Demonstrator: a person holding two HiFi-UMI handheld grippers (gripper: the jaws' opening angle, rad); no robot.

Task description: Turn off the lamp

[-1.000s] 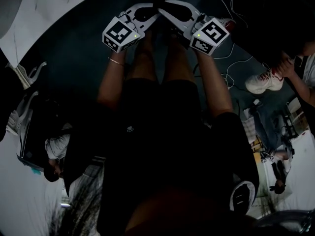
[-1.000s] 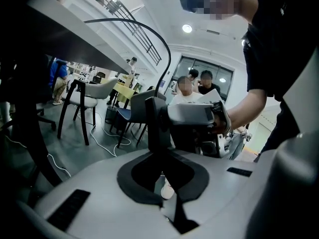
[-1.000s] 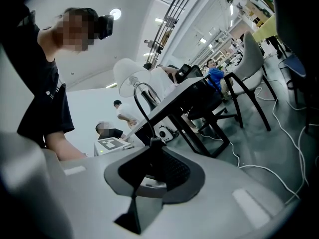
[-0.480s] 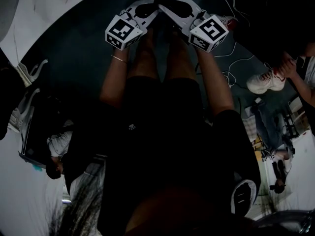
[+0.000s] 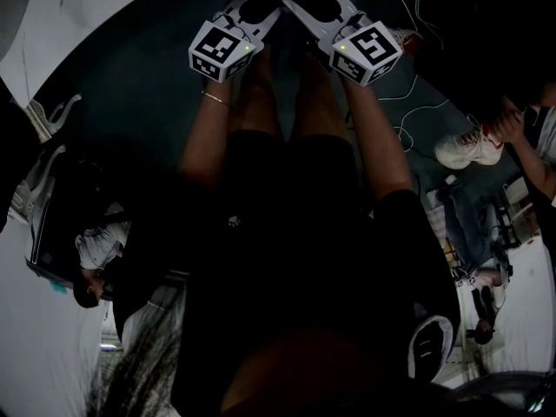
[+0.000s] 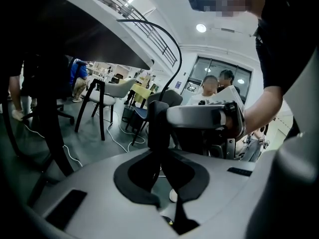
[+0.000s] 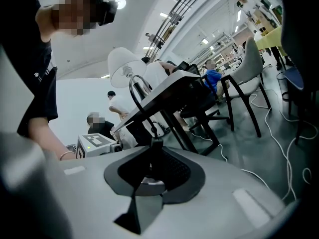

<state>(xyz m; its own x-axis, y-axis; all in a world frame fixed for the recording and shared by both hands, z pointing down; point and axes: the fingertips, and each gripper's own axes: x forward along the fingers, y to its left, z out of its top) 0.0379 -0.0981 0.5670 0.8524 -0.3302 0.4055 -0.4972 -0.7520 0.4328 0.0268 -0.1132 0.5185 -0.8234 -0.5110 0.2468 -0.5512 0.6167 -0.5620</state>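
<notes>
The lamp (image 7: 124, 66) has a white shade on a curved metal stem and stands on a dark table (image 7: 174, 91), well beyond my right gripper (image 7: 155, 146). That gripper's black fingertips meet with nothing between them. My left gripper (image 6: 159, 128) is shut and empty too, and it points toward the right gripper's body (image 6: 204, 116). In the head view both are held over the person's legs, left gripper (image 5: 261, 11) and right gripper (image 5: 300, 11) tip to tip, far from the lamp.
White chairs (image 7: 244, 78) (image 6: 107, 91) stand on the dark floor. Loose cables (image 5: 408, 102) trail over it. Other people sit nearby, and one's white sneaker (image 5: 465, 146) is at the right. A dark table edge (image 6: 89, 34) overhangs at the left.
Both grippers have shifted slightly toward the top of the head view and tilted a little. Their jaws look the same.
</notes>
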